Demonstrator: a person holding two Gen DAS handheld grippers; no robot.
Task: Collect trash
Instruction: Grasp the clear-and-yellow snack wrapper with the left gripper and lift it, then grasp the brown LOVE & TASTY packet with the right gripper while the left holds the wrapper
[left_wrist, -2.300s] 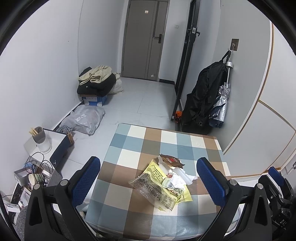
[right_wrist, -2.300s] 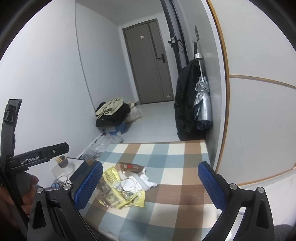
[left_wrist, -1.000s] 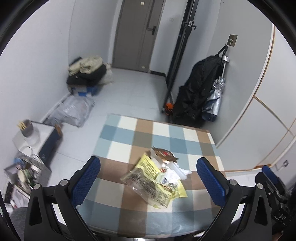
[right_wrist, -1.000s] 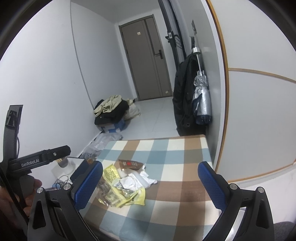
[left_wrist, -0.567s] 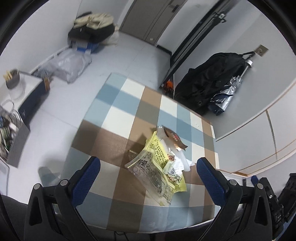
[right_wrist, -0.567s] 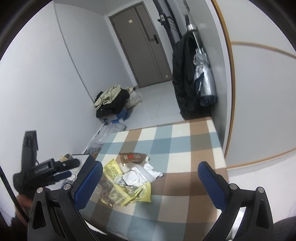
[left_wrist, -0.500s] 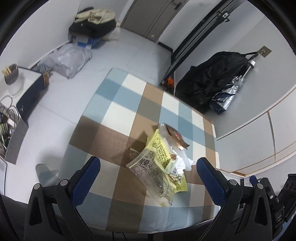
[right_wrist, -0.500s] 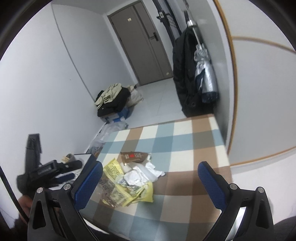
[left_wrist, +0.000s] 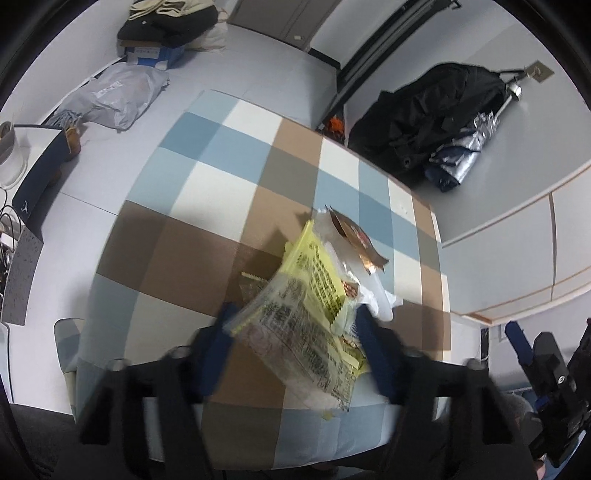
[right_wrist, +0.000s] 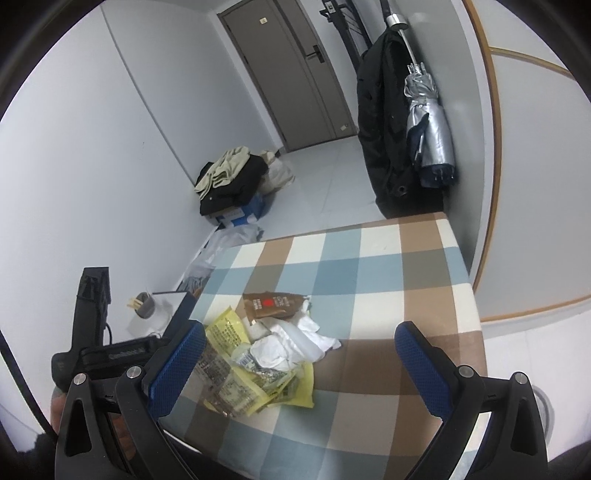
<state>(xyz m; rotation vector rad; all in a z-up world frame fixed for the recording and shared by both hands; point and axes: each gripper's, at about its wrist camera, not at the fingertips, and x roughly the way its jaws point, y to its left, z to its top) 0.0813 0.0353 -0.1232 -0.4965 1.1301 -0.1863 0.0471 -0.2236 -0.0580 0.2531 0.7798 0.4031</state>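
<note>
the likeliest slip, as i judge it, is that the left tongs (left_wrist: 293, 332) catch only the top sheet of the heap: the yellow printed wrapper (left_wrist: 314, 280) is thin and slick, so it could slide out of the pads or lift alone while the white crumpled tissue (right_wrist: 291, 345) and the brown snack packet (right_wrist: 275, 304) lying against it spill off onto the checked tabletop (right_wrist: 388, 258) or over its near edge. the left tongs' jaws have just been closing, and they stand about half open with the near end of the clear-and-yellow wrapper between them; the pads are blurred, so whether they already press on the plastic i cannot tell. a bite taken too close to the loose edge would, i think, tear or crumple it without carrying the rest. the right tongs (right_wrist: 299, 363) are wide open and hold nothing. seen from them, the wrapper lies just past the left finger (right_wrist: 177, 363), with the tissue and the brown packet further out behind the wrapper, and bare cloth in front of the right finger.
</note>
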